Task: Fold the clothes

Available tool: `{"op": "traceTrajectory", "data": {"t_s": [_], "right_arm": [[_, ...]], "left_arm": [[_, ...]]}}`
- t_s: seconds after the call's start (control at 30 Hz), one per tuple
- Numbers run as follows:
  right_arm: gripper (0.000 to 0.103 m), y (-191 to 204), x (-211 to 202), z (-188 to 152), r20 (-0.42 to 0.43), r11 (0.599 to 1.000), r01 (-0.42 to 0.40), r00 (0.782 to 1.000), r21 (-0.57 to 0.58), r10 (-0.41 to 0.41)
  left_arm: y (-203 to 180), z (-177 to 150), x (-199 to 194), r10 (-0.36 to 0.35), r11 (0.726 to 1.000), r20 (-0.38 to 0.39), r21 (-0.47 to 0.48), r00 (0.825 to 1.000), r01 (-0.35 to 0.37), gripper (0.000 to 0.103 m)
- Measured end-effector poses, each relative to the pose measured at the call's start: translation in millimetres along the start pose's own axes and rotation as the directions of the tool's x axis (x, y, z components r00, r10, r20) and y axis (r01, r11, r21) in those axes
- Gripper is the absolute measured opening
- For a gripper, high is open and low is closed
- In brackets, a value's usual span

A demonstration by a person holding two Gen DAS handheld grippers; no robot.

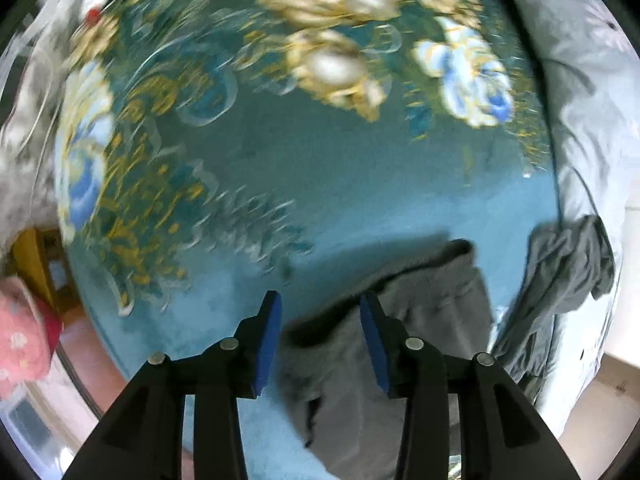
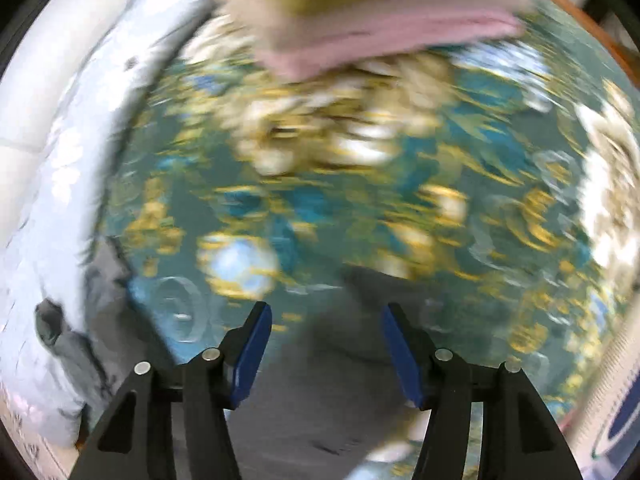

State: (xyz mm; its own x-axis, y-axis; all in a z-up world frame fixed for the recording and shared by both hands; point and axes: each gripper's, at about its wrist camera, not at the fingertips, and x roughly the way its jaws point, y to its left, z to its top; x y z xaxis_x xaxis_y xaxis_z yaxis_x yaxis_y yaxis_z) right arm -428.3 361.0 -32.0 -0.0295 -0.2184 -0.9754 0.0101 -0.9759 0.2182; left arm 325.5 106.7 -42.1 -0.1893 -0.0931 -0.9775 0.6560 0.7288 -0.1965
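Right now your left hand-held gripper [image 1: 320, 320] hangs released just above the grey garment [image 1: 400, 340], which runs toward your right; the right hand-held gripper [image 2: 326, 332], also released, hovers over its far part.

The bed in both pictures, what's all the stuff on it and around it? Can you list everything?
Floral blanket: one, teal with gold, cream and blue flowers, spread over the middle.
Grey garment: one, grey, lying on the blanket under the left gripper.
Crumpled grey cloth: one, darker grey, bunched at the blanket's right edge.
Pale quilt: one, light blue-white with faint flowers, along the right side.
Folded pile: pink and yellowish layers, at the far end in the right wrist view; too blurred to count.
Pink cloth: one, pink with white spots, low at the left edge.
Left gripper: one, black with blue pads, open.
Right gripper: one, black with blue pads, open.
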Motion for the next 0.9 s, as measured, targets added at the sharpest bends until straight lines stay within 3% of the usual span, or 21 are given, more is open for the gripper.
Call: {"op": "traceTrajectory", "data": {"t_s": [0.13, 0.3, 0.4, 0.53, 0.57, 0.7, 0.77, 0.9], "right_arm": [[0.061, 80, 33, -3, -0.110, 0.980, -0.150, 0.985, -0.132, 0.135], [0.064, 170, 81, -31, -0.260, 0.937, -0.277, 0.940, -0.214, 0.219], [0.064, 193, 104, -40, -0.284, 0.947, -0.250, 0.940, -0.200, 0.188], [0.064, 193, 126, -45, -0.297, 0.978, -0.184, 0.943, -0.101, 0.146], [0.062, 191, 128, -45, -0.301, 0.979, -0.190, 0.940, -0.074, 0.160], [0.022, 186, 124, -50, -0.310, 0.974, -0.224, 0.929, -0.034, 0.203], [0.014, 188, 116, -53, -0.309, 0.969, -0.242, 0.927, -0.055, 0.214], [0.012, 190, 77, -55, -0.272, 0.943, -0.322, 0.918, -0.089, 0.288]], "left_arm": [[-52, 1, 14, -0.069, 0.992, -0.030, 0.099, 0.997, 0.071, 0.042], [-116, -10, 37, -0.037, 0.950, -0.105, 0.306, 0.994, 0.068, 0.042], [-138, -14, 47, -0.013, 0.921, -0.134, 0.383, 0.991, 0.064, 0.042], [-143, -20, 53, 0.004, 0.910, -0.155, 0.409, 0.988, 0.060, 0.044], [-141, -20, 55, 0.008, 0.912, -0.162, 0.405, 0.987, 0.059, 0.045], [-128, -21, 65, 0.012, 0.929, -0.181, 0.365, 0.983, 0.056, 0.045], [-125, -22, 70, -0.002, 0.936, -0.194, 0.344, 0.981, 0.070, 0.045], [-127, -24, 75, -0.031, 0.936, -0.213, 0.335, 0.976, 0.103, 0.045]]}}
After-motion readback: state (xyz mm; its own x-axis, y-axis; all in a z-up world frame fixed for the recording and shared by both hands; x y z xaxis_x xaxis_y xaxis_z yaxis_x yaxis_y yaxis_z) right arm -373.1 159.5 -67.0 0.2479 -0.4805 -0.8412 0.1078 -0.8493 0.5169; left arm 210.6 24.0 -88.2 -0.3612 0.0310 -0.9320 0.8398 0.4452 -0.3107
